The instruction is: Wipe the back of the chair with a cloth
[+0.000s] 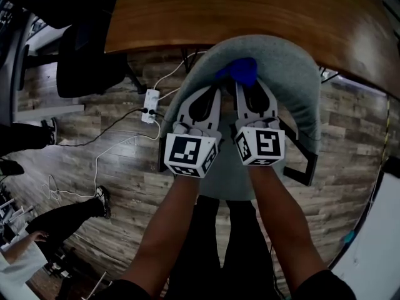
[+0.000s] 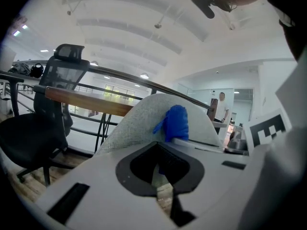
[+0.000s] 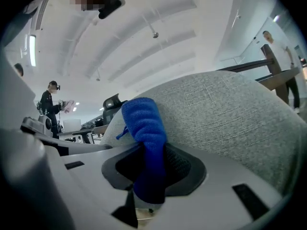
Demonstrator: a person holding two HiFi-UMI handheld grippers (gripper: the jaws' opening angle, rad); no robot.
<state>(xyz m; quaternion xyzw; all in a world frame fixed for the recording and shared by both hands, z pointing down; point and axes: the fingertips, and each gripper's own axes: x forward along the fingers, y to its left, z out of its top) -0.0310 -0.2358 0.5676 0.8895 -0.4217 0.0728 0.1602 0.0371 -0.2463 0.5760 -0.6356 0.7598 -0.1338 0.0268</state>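
Note:
The grey fabric chair back (image 1: pixel 290 74) curves below me in the head view, tucked up against a wooden table. A blue cloth (image 1: pixel 242 71) lies bunched on the chair's upper edge. My right gripper (image 1: pixel 253 91) is shut on that cloth. In the right gripper view the cloth (image 3: pixel 144 123) hangs down between the jaws of my right gripper (image 3: pixel 149 159) and presses on the chair back (image 3: pixel 230 114). My left gripper (image 1: pixel 203 102) sits just left of it, shut with nothing held. In the left gripper view my left gripper (image 2: pixel 159 152) points at the chair back (image 2: pixel 136 123), with the cloth (image 2: pixel 176 122) a little to its right.
The wooden table (image 1: pixel 237 11) runs across the top. A black office chair (image 1: pixel 87 61) stands at the left. A white power strip (image 1: pixel 150 105) with cables lies on the wood floor. A person's legs (image 1: pixel 69 217) are at the lower left. The chair's black armrest (image 1: pixel 300 161) juts right.

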